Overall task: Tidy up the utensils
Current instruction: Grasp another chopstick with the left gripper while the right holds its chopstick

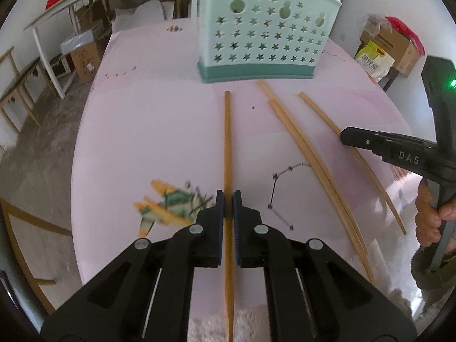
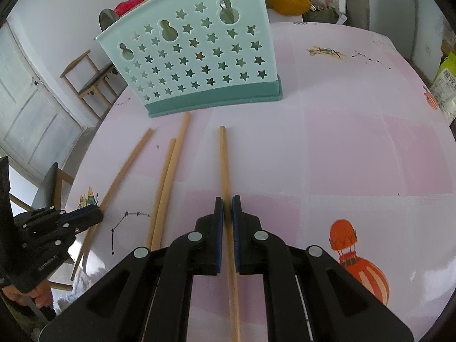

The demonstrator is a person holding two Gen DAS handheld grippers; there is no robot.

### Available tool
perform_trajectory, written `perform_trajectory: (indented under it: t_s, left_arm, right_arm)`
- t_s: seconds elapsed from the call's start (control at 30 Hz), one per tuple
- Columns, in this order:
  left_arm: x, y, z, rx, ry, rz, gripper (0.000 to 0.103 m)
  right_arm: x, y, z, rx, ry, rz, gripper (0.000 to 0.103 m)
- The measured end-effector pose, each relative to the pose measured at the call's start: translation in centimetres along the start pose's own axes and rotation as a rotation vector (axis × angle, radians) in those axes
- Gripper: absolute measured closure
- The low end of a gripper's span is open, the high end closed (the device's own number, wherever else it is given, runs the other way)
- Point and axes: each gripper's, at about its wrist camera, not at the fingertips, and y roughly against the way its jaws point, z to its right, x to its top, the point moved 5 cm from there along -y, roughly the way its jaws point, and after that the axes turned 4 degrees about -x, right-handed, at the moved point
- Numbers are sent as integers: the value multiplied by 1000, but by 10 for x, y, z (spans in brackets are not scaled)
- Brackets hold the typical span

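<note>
Left wrist view: the left gripper (image 1: 228, 199) was seen closed to a narrow slit on a chopstick (image 1: 227, 142), which ran toward 12 o'clock with its far tip short of the mint utensil holder (image 1: 265, 42). Two paired chopsticks (image 1: 302, 148) and an outer chopstick (image 1: 327, 119) lay at 2 o'clock on the pink tablecloth (image 1: 142, 128); the right gripper (image 1: 346, 136) was seen at 3 o'clock over that outer stick. Whether the clamped stick had been lifted off the cloth could not be told.

Right wrist view: the right gripper (image 2: 227, 201) was shown nearly closed on its own chopstick (image 2: 223, 156), pointed at 12 o'clock toward the holder (image 2: 199, 57), in which utensils already stood. The left gripper (image 2: 97, 213) lay at 9 o'clock.

Risks, as judged: each stick was gripped near its middle across thin pads, so pivoting or slipping on tilting was likely. A drooping tip could catch the holder's rim and tip it. With both arms converging on one opening, a collision could be caused.
</note>
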Motion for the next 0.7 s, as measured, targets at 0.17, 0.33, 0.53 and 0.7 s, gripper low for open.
perform_trajectory:
  t_s: [0.17,0.33,0.53,0.7]
  left_arm:
    - [-8,6,-11,-35,40,-3,98]
    - [-5,5,-14,-75,67,0,91]
    - [2,3,-17,-83,75,12,88]
    - [10,4,-16,-84,68,22,88]
  right_arm:
    - [-4,4,3,-4,-4,-24,96]
    - [-3,2,3,14,-1,-52,95]
    - [0,0,-4,7,28,-61,84]
    - [4,-3,-10,-13,65,-62,84]
